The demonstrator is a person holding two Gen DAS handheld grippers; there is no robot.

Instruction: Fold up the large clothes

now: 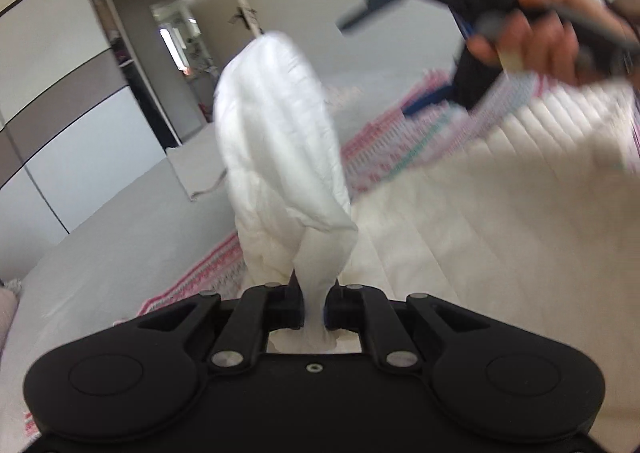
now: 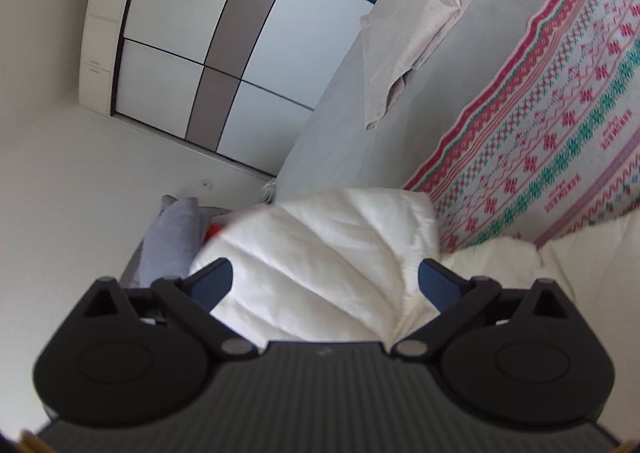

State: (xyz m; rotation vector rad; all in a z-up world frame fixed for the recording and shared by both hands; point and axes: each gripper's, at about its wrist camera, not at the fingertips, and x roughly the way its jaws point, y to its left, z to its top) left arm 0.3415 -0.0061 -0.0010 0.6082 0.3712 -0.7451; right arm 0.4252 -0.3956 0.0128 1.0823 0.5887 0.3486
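Judging by how it lies, we are early in the fold: the white quilted jacket is mostly spread over the bed and its patterned blanket, with one bunched end lifted and no neat fold showing yet. Our left gripper is pressed together on that gathered end, which rises up and ahead of its fingers. Our right gripper is spread wide, pinching nothing, with a padded section of the jacket lying just beyond its fingers.
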